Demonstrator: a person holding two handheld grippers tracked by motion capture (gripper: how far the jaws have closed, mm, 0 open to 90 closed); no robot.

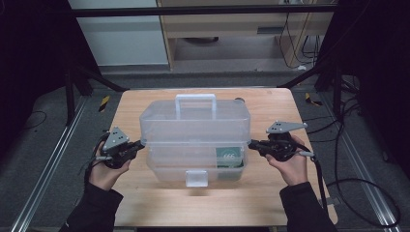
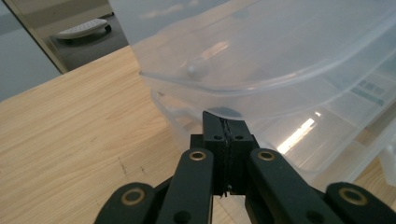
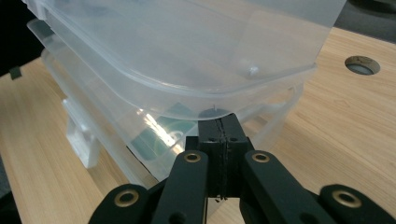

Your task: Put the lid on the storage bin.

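At centre frame on the light wooden table (image 1: pixel 270 104) stands a translucent plastic storage box (image 1: pixel 193 123) with a white carry handle (image 1: pixel 195 98), a front latch (image 1: pixel 196 178) and a green-labelled item (image 1: pixel 228 155) visible inside at lower right. At left, the left gripper (image 1: pixel 141 144), jaws pressed together, meets the box's left side under the lid rim (image 2: pixel 219 86). At right, the right gripper (image 1: pixel 251 143), jaws likewise closed with nothing between them, meets the opposite side beneath the rim.

Black grippers (image 1: pixel 139 145) (image 1: pixel 253 144) with brass-ringed screws, grey plates, dark sleeves (image 1: pixel 94 210)
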